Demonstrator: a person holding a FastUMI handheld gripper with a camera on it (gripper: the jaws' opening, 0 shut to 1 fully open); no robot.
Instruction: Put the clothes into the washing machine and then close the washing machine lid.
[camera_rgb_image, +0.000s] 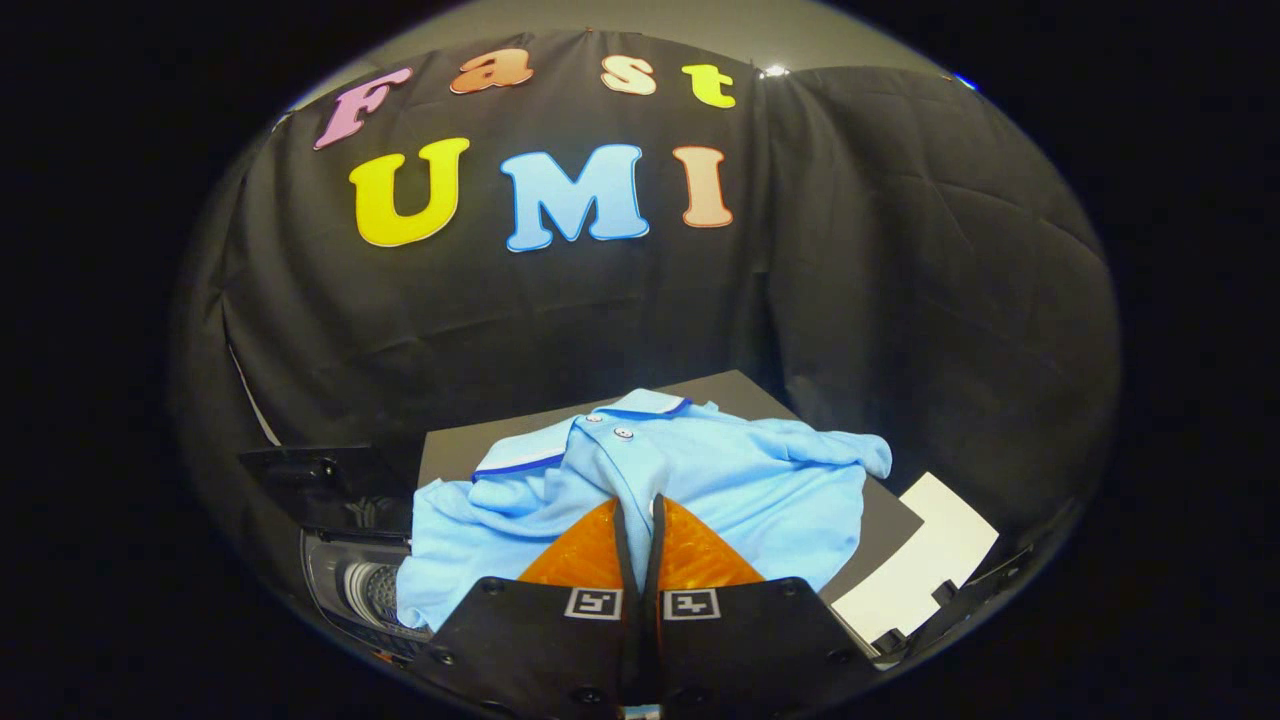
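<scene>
A: Where are the tongs (640, 505) and what are they doing?

B: The two fingers are drawn close together with only a thin gap between them, and a raised fold of the light blue polo shirt (690, 470) sits pinched at their tips. They look clamped on that fold of cloth

A: Where does the shirt lie?

B: It is spread just ahead of and under the tongs, on a dark counter (880, 525). Its collar, edged in darker blue with two small buttons, points away from the tongs, and one sleeve trails off to the right. A white sheet (925, 560) lies on the counter beside that sleeve

A: And the washing machine?

B: To the left of the shirt and lower down, the washing machine (360, 585) shows a glimpse of its open drum, with the dark lid (310, 480) raised behind it. The shirt's left edge hangs near the opening

A: How far along is the task?

B: Early, I judge. The shirt is gripped but rests on the counter, not in the drum. Carrying it over, dropping it in and shutting the lid are all left

A: What is hard to make out?

B: Most of the machine is cut off, so I cannot tell whether anything is inside. The fingers hide the cloth beneath them, so how much is caught is unclear
</scene>
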